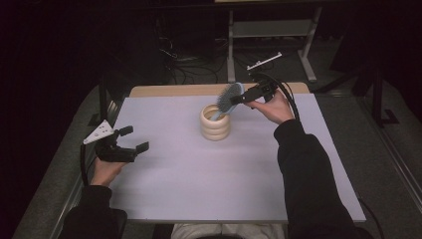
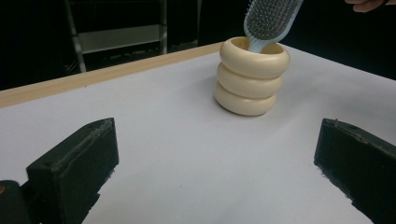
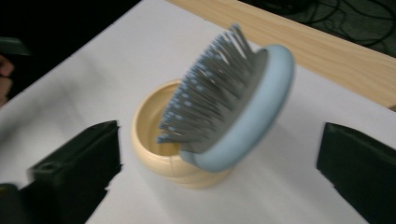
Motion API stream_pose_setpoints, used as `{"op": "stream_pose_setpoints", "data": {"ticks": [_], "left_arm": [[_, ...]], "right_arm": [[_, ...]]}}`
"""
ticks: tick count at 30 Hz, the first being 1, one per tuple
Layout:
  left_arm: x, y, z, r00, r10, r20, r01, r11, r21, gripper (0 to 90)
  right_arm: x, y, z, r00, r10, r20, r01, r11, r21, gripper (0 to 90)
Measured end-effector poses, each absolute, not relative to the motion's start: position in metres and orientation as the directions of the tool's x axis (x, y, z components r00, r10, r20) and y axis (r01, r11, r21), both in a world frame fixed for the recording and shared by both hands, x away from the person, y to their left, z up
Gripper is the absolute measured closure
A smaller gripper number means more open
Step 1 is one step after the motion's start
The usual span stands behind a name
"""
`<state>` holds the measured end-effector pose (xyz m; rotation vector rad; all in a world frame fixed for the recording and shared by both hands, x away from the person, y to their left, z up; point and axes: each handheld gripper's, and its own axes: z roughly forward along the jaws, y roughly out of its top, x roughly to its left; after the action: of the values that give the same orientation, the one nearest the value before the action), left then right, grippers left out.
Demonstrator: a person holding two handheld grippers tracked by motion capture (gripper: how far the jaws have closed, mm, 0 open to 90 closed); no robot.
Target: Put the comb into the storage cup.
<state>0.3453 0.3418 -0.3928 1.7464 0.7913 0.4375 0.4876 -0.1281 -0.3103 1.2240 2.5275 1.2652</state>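
A cream holder [image 1: 215, 122] shaped like three stacked rings stands at the middle back of the white table [image 1: 209, 169]. A light-blue hairbrush [image 1: 228, 97] with grey bristles has its handle down inside the holder, and its head leans out to the right. My right gripper [image 1: 240, 98] is just right of the brush head, its jaws wide open on either side of the brush [image 3: 233, 107] and apart from it. My left gripper [image 1: 133, 139] hovers open near the table's left edge, aimed at the holder [image 2: 251, 77], with nothing between its jaws.
A bare wooden strip [image 1: 199, 89] runs along the table's far edge. Beyond it a metal shelf frame [image 1: 271, 35] and loose cables [image 1: 194, 64] sit on the dark floor. White tabletop spreads in front of the holder.
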Motion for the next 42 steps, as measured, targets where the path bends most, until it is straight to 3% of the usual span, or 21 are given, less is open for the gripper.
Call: {"op": "stream_pose_setpoints", "data": {"ticks": [42], "left_arm": [[0.341, 0.346, -0.394, 0.698, 0.708, -0.107, 0.301, -0.155, 0.941, 0.0]], "right_arm": [[0.435, -0.177, -0.314, -0.745, 0.652, 0.142, 0.474, 0.366, 0.801, 0.0]]}}
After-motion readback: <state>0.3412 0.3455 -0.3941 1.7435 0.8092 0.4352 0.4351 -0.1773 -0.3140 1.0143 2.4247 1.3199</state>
